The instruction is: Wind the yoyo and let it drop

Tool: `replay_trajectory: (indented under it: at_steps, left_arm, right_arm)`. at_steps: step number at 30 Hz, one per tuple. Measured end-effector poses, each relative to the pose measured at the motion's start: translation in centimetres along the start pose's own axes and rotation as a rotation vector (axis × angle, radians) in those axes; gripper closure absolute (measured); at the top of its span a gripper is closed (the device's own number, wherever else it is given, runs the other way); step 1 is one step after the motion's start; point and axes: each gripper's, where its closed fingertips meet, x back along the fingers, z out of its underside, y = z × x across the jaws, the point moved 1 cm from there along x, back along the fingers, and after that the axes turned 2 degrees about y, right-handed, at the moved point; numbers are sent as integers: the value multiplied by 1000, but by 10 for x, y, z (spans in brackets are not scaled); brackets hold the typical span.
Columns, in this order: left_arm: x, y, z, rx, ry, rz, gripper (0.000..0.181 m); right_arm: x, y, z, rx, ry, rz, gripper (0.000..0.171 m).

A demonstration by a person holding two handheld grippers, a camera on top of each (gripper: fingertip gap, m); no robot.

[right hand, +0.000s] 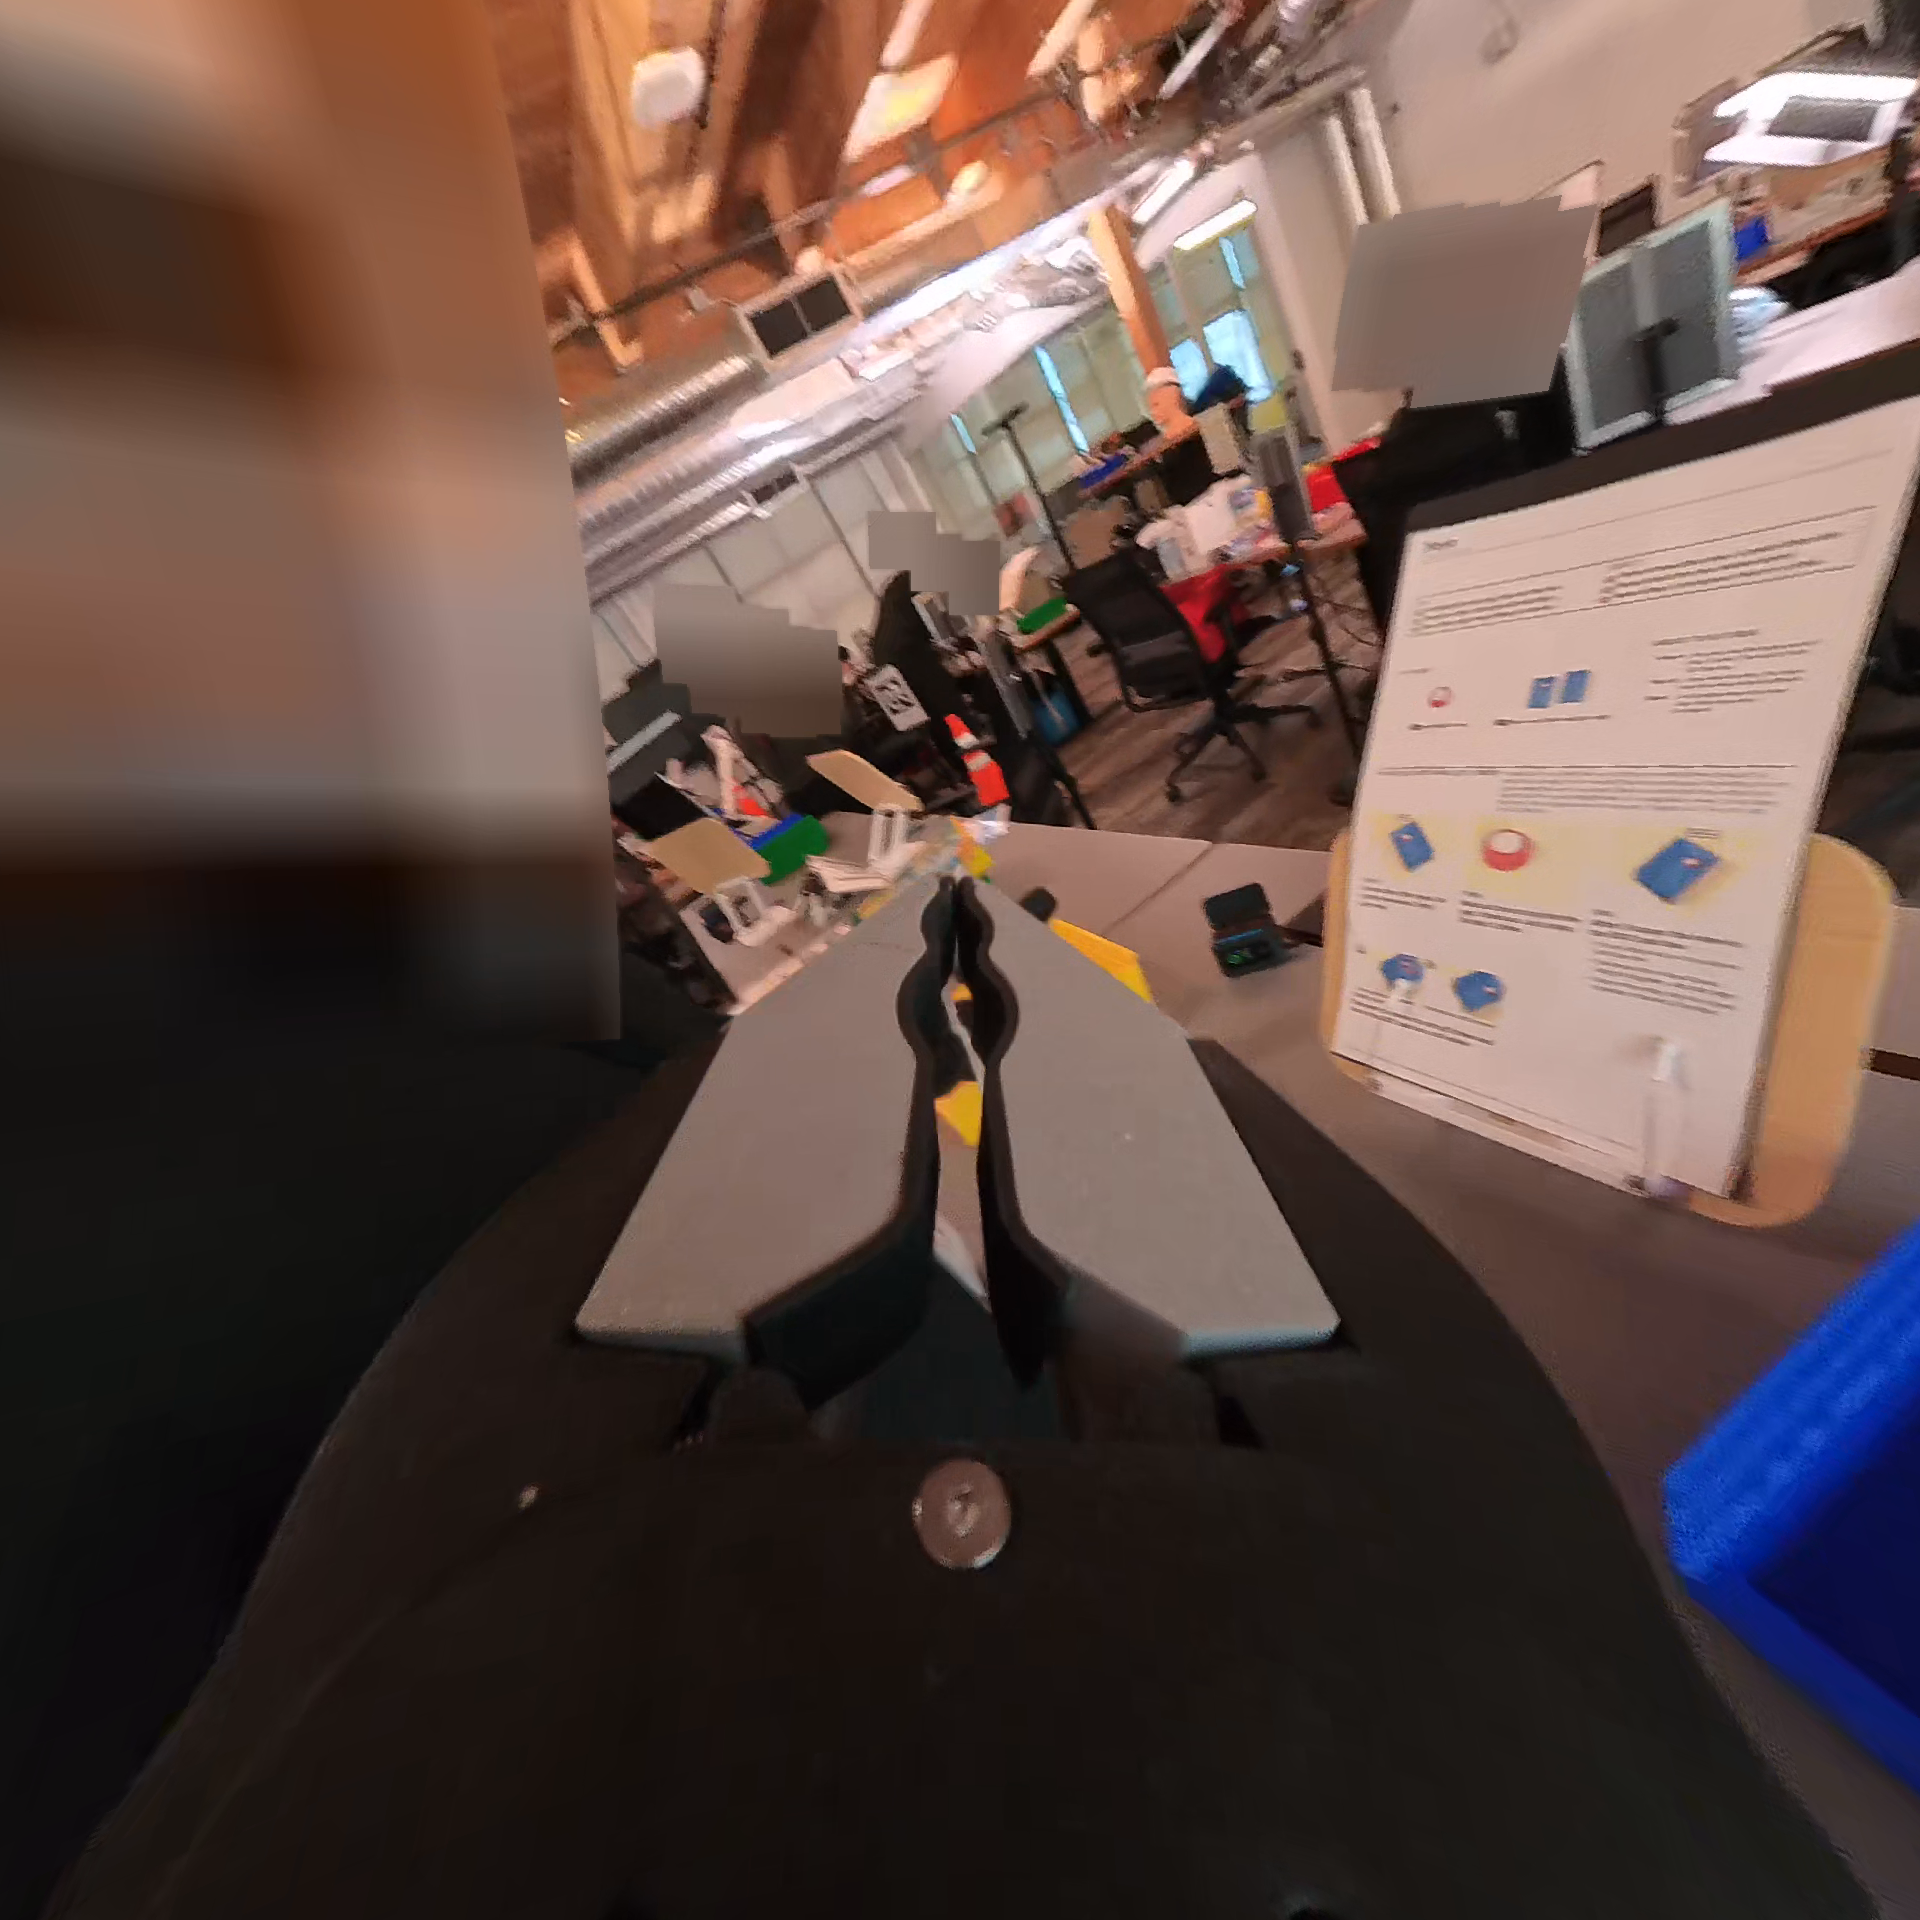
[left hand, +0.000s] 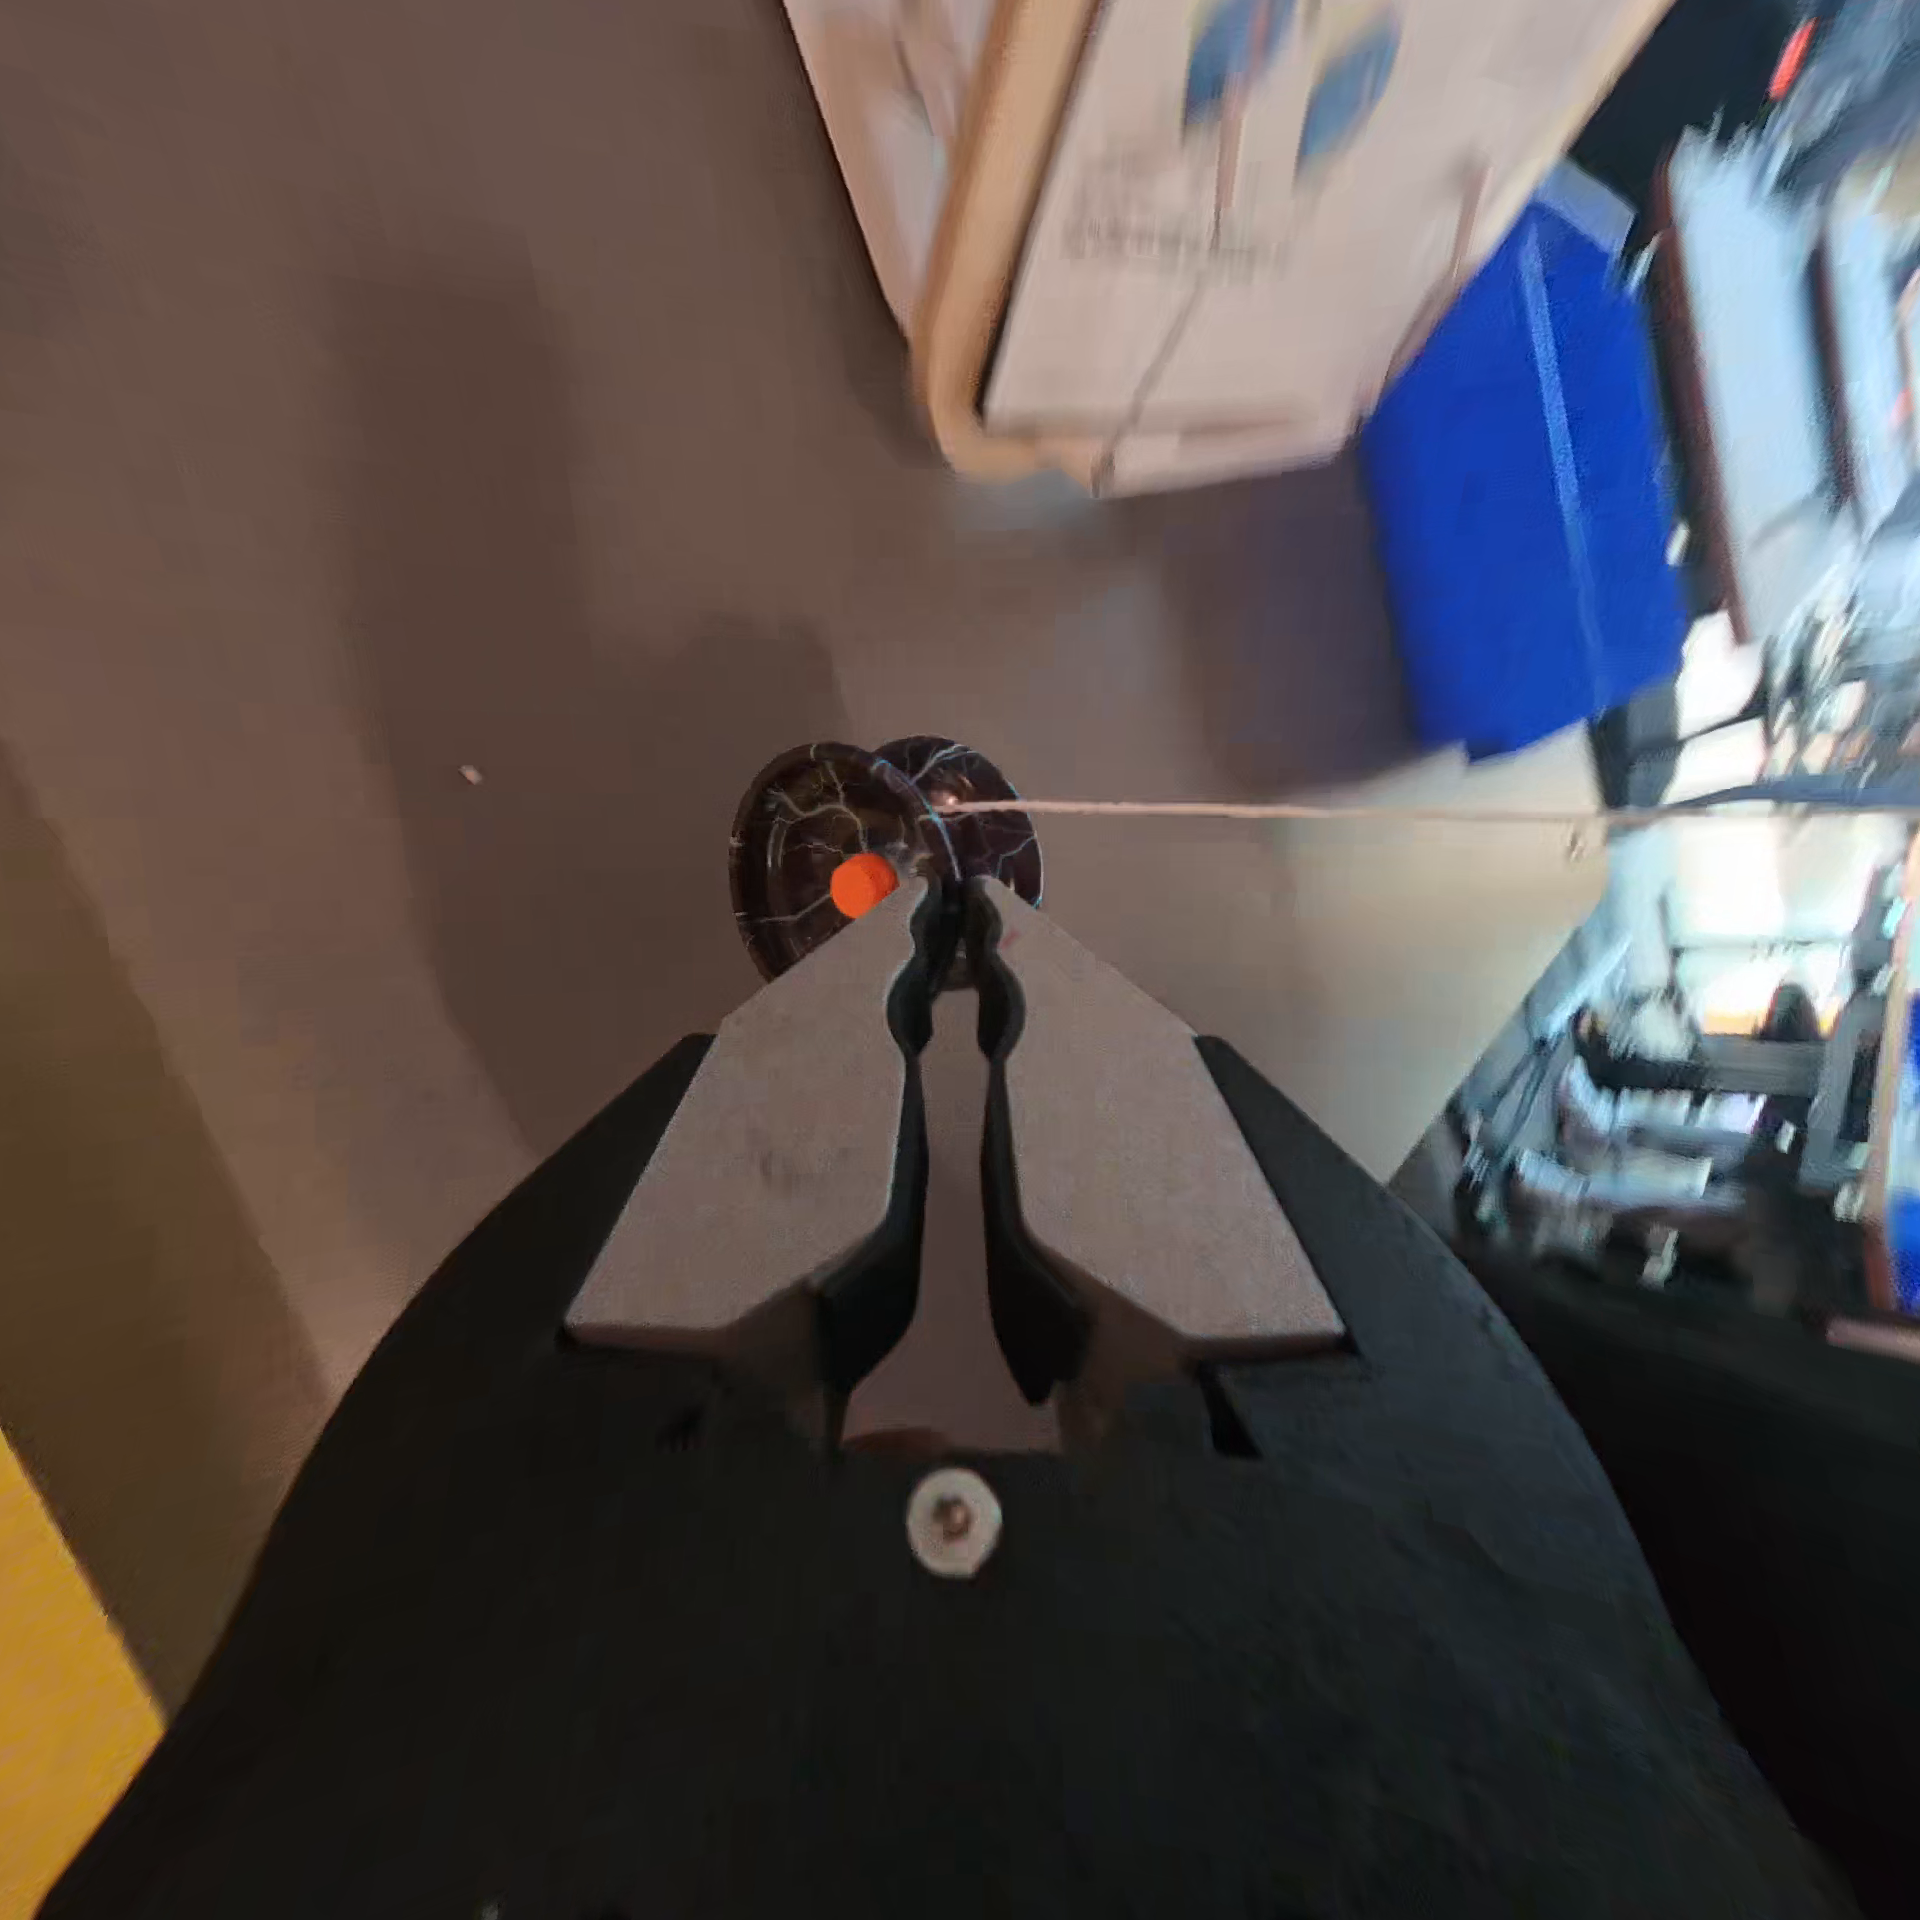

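Observation:
A dark yoyo [left hand: 821, 831] with a pale lightning pattern hangs in front of the grey table [left hand: 364, 520] in the left wrist view. My left gripper [left hand: 951, 899] is shut on the yoyo's lower rim, its tips at the gap between the two halves. An orange dot [left hand: 860, 885] marks the left fingertip. The white string [left hand: 1299, 810] runs taut from the yoyo's axle to the right and leaves the view. My right gripper [right hand: 961, 891] is shut, tips touching, raised above the table. No string shows between its fingers, and the yoyo is not in the right wrist view.
A printed sheet on a wooden stand [right hand: 1558, 831] stands on the table; it also shows in the left wrist view [left hand: 1195, 260]. A blue bin [right hand: 1818, 1475] sits beside it [left hand: 1527, 499]. A small black device [right hand: 1242, 930] and a yellow piece [right hand: 1107, 958] lie farther off. The grippers' ends are close to 65 cm from one another.

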Motion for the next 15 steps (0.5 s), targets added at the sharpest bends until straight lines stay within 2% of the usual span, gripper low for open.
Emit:
replay_trajectory:
  at_steps: [4, 7, 11, 15]
  left_arm:
    - [17, 19, -36, 102, -221, -56, 181]
    - [28, 25, -58, 139, -369, -81, 181]
    - [45, 10, -87, 290, -540, 134, 181]
    - [72, -10, -107, 378, -668, 420, 181]
  right_arm:
    - [3, 28, 1, -69, -52, -160, 171]
    - [-4, 47, 13, -78, 14, -221, 171]
    - [-8, 58, 47, -173, 168, -307, 171]
    - [14, 27, 86, -310, 245, -231, 171]
